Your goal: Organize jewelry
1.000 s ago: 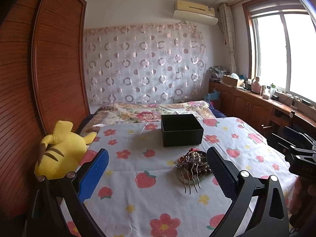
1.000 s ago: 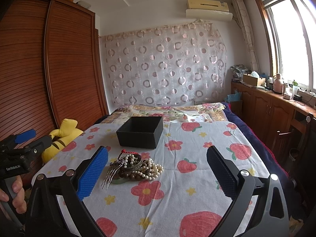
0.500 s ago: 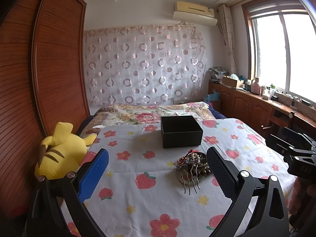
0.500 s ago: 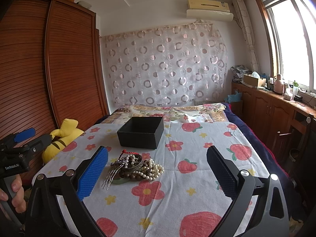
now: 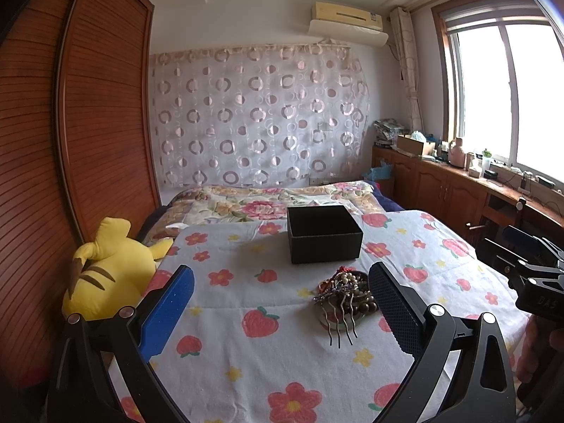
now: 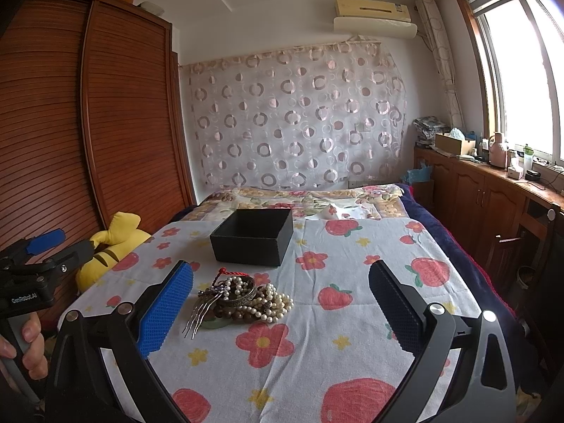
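A pile of jewelry (image 5: 347, 294) lies on the flowered bedspread: a metal hair comb (image 5: 340, 320), pearl strands (image 6: 273, 299), dark beads, a bangle and a red cord. In the right wrist view the pile (image 6: 243, 299) sits near the left finger. An open black box (image 5: 323, 233) stands behind the pile, and it also shows in the right wrist view (image 6: 254, 236). My left gripper (image 5: 280, 312) is open and empty, the pile near its right finger. My right gripper (image 6: 280, 308) is open and empty above the bedspread.
A yellow plush toy (image 5: 105, 271) lies at the bed's left edge beside the wooden wardrobe (image 5: 91, 123). Wooden cabinets (image 6: 493, 204) with clutter run under the window on the right. A floral quilt (image 5: 268, 204) lies at the bed's far end.
Both views have shifted only slightly; the jewelry pile sits a little higher in the left wrist view. Both grippers stay open and nothing was taken hold of.
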### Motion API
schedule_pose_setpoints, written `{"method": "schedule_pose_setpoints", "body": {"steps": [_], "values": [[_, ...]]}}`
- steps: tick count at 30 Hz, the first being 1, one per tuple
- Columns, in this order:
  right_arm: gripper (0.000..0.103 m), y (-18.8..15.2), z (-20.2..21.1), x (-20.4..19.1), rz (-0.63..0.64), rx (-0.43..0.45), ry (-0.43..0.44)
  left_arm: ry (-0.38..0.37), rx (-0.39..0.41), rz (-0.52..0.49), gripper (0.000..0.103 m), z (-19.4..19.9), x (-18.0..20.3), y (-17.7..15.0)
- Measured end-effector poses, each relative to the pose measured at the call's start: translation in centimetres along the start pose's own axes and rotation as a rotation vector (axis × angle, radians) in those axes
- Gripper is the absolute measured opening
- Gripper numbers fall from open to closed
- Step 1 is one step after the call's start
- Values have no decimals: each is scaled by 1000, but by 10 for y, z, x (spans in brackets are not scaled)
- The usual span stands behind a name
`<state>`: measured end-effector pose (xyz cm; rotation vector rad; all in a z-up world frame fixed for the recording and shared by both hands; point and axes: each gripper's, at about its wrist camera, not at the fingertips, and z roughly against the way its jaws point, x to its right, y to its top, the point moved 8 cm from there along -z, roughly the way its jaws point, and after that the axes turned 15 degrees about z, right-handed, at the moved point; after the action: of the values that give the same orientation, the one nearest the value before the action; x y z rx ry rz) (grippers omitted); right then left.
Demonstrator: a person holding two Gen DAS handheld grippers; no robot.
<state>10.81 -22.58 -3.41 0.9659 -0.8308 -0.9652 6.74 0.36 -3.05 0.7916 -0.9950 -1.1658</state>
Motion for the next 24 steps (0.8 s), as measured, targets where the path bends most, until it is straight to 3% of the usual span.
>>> {"method": "schedule_pose_setpoints", "body": {"steps": [16,24], "values": [[101,-2,0,-1,-3,-7,9,0,-6,0,96,0,1,-1],[101,-18,-13,-1,0,-28,47,-5,-62,4,96,-16,-2,-15]]}}
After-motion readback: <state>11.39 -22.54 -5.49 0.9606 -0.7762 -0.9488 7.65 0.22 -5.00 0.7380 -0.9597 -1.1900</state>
